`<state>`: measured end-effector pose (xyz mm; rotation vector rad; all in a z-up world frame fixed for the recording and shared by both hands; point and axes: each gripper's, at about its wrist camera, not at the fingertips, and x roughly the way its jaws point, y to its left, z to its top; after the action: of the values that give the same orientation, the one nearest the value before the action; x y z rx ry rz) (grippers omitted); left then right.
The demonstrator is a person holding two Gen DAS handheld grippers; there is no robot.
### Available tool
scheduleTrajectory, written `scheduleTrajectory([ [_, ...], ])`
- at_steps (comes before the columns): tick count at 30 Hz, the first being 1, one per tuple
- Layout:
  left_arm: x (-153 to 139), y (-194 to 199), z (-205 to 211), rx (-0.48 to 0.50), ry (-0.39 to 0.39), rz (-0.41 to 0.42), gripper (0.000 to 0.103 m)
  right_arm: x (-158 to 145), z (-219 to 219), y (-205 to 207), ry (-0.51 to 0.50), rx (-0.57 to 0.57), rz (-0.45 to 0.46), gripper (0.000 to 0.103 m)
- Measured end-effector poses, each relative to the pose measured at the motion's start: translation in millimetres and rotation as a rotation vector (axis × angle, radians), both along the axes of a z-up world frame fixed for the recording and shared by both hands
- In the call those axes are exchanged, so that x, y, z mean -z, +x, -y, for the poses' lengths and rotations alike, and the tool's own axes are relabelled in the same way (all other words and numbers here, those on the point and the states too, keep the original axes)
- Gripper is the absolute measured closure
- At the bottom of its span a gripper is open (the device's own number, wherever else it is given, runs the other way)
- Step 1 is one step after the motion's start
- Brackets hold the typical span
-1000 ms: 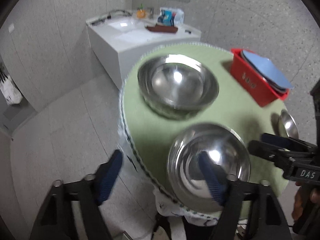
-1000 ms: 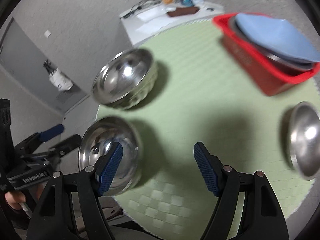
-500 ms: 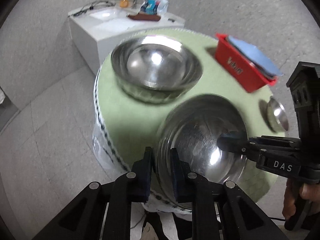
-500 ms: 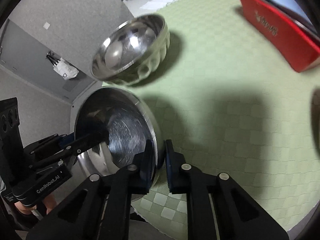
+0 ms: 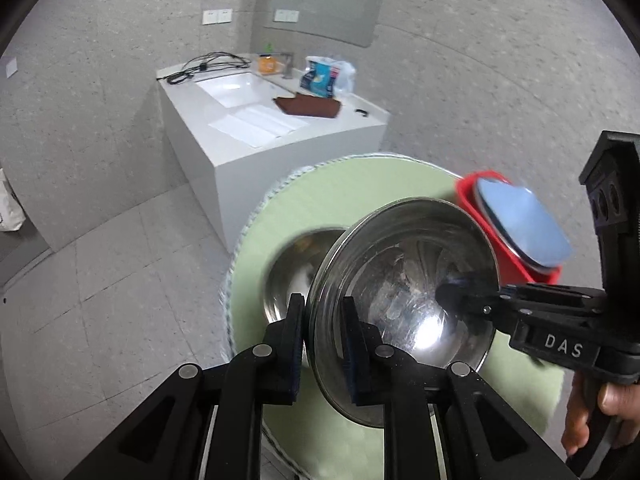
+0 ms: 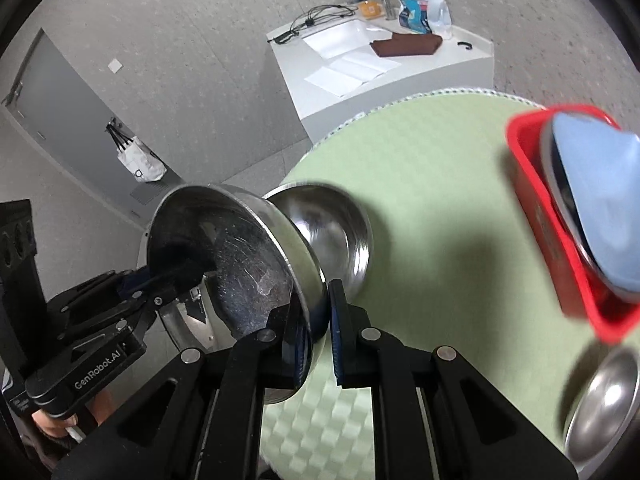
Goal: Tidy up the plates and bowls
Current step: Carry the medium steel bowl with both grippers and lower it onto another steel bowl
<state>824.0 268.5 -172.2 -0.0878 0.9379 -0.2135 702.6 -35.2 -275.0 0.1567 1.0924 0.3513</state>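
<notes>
Now steel bowl (image 5: pixel 404 280) between both hand-held grippers.

The left hand-held gripper (image 5: pixel 323 344) pinches the near rim of a steel bowl (image 5: pixel 404 300), one pad inside and one outside, and the bowl is tilted above the round green worktop (image 5: pixel 340 196). The right hand-held gripper (image 5: pixel 460 294) reaches in from the right and grips the bowl's far side. Behind the lifted bowl a second steel bowl (image 5: pixel 292 276) sits on the worktop, and a red bin (image 5: pixel 468 196) holding blue plates (image 5: pixel 520 228) stands to the right.
</notes>
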Motion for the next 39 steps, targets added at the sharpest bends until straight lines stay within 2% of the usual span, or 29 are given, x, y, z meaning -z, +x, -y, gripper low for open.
scheduleTrajectory([
  [5, 26, 30, 6, -0.025, 0.041, -0.049, 0.090, 20, -10, 34, -0.019, 0.000, -0.051, 0.093],
  [9, 41, 43, 9, -0.043, 0.057, -0.092, 0.090, 35, -16, 44, -0.042, -0.003, -0.086, 0.092],
  [24, 55, 85, 35, -0.059, 0.115, -0.120, 0.089, 57, -26, 58, -0.095, -0.007, -0.128, 0.088],
  [33, 58, 91, 30, -0.058, 0.116, -0.133, 0.089, 47, -29, 55, -0.073, -0.009, -0.114, 0.058],
  [34, 58, 91, 29, -0.057, 0.116, -0.131, 0.090, 44, -29, 54, -0.081, -0.002, -0.109, 0.050],
  [39, 59, 88, 28, -0.057, 0.123, -0.127, 0.090, 38, -25, 49, -0.062, 0.009, -0.094, 0.050],
])
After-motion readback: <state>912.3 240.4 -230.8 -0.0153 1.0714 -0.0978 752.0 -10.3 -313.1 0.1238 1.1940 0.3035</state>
